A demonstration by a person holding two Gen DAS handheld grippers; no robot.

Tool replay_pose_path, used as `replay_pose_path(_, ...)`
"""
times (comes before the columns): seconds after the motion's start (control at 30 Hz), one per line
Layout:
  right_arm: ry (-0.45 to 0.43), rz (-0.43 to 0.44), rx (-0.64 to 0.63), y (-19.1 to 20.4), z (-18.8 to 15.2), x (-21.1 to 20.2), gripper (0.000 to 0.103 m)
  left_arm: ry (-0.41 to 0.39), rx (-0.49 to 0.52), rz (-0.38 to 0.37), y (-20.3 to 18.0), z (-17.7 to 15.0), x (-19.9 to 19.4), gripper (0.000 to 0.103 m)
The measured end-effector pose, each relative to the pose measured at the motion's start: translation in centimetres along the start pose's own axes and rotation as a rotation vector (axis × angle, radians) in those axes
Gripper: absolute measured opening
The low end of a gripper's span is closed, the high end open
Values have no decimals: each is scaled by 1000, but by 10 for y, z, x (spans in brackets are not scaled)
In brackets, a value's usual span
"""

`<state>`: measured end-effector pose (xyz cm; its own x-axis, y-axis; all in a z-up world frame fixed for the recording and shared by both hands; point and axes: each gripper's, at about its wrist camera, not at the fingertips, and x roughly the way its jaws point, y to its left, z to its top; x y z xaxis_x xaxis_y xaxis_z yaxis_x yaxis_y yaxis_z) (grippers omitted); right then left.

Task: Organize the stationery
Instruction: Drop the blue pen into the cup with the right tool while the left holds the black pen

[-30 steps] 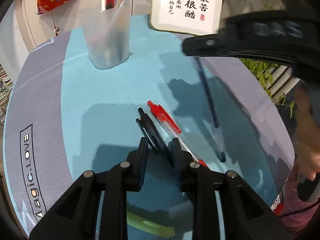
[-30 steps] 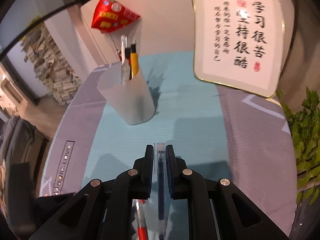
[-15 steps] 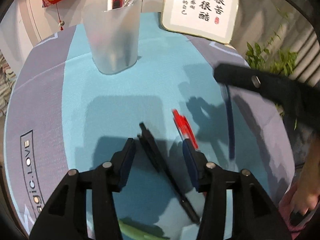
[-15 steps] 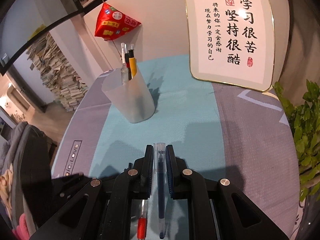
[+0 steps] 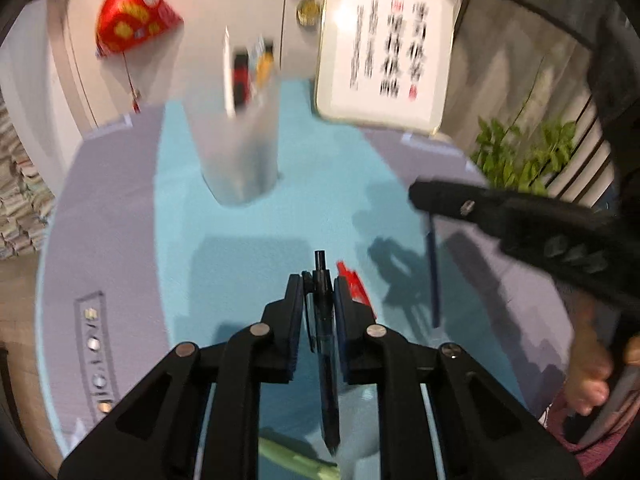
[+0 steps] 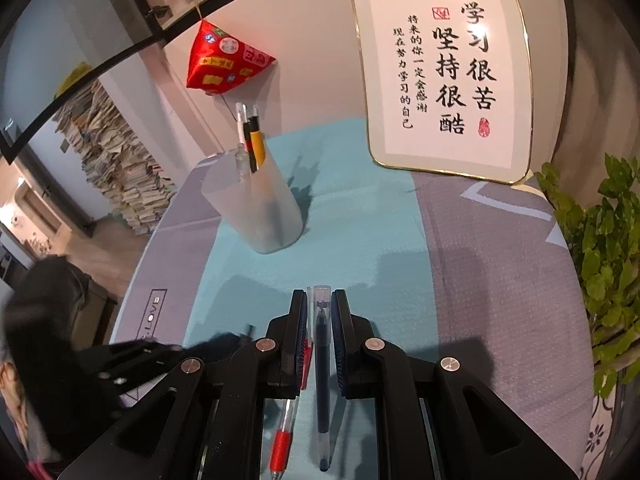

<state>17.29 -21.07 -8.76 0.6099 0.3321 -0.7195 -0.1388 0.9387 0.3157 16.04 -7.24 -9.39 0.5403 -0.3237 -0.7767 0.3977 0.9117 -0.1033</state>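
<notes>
Two pens are held, one in each gripper. Between the fingers of the left gripper sits a dark click pen, running along the fingers with its button end poking out past the fingertips and its point back toward the camera; the jaws are closing on it and the pads press its barrel. Just right of the right-hand fingertip a red pen lies on the tablecloth, mostly hidden by the finger. Under the fingers, near the bottom edge, lies a pale green pen.

The right gripper is clamped tight on a blue capped gel pen, clear cap forward between the fingertips, barrel running back under the camera. Below its left finger the red pen lies on the cloth.

Ahead of both pairs of fingers, to the left, stands a frosted pen cup with several pens upright in it. Farther off to the right leans a framed calligraphy board, with a green plant at far right. A red pouch hangs on the wall behind the cup.
</notes>
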Motion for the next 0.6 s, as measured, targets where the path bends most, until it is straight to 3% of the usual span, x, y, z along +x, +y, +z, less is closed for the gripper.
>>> replay_pose_path(0.27,-43,-3,-16,12,4,-15,13,-121,-21,17,16,10,-43,13)
replay_pose_path(0.6,-122,-36,-61,34,21,-42,13,-181,-59,17,32,11,-62,13)
